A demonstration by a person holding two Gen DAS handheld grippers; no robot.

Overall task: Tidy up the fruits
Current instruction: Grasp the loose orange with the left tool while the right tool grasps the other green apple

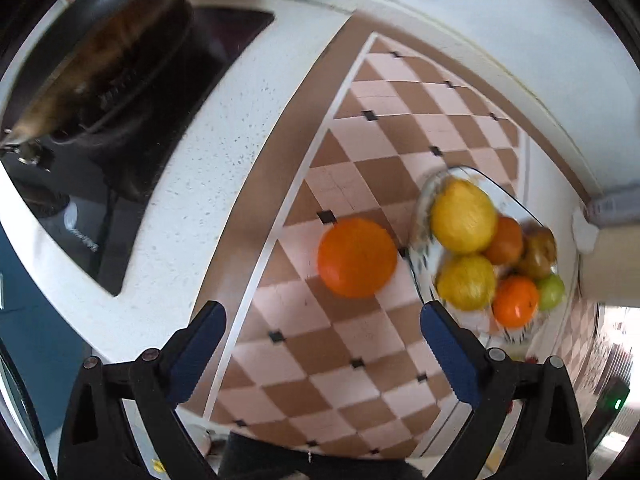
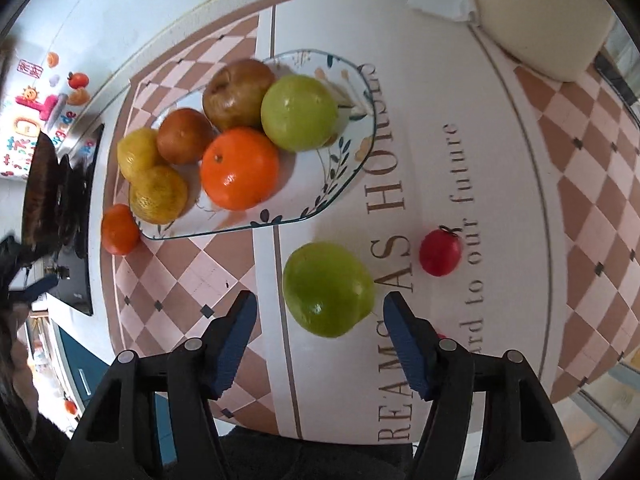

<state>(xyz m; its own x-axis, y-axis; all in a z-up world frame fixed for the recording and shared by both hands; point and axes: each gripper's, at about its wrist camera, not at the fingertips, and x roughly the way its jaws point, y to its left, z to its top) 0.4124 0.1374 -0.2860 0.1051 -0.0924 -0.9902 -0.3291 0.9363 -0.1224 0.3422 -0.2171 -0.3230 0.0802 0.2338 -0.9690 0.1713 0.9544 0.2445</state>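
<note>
Left gripper (image 1: 322, 344) open above orange (image 1: 357, 257) beside plate (image 1: 418, 240) edge. Right gripper (image 2: 320, 322) open, green apple (image 2: 328, 289) ahead of jaws, bare mat (image 2: 424, 128) around.

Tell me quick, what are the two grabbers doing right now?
Left gripper: open, holding nothing, above the loose orange.
Right gripper: open, holding nothing, its fingers either side of the green apple, not touching it.

Glossy glazed plate (image 2: 352, 80) — smooth waxy green apple (image 2: 326, 290) — speckled countertop (image 1: 192, 160).
</note>
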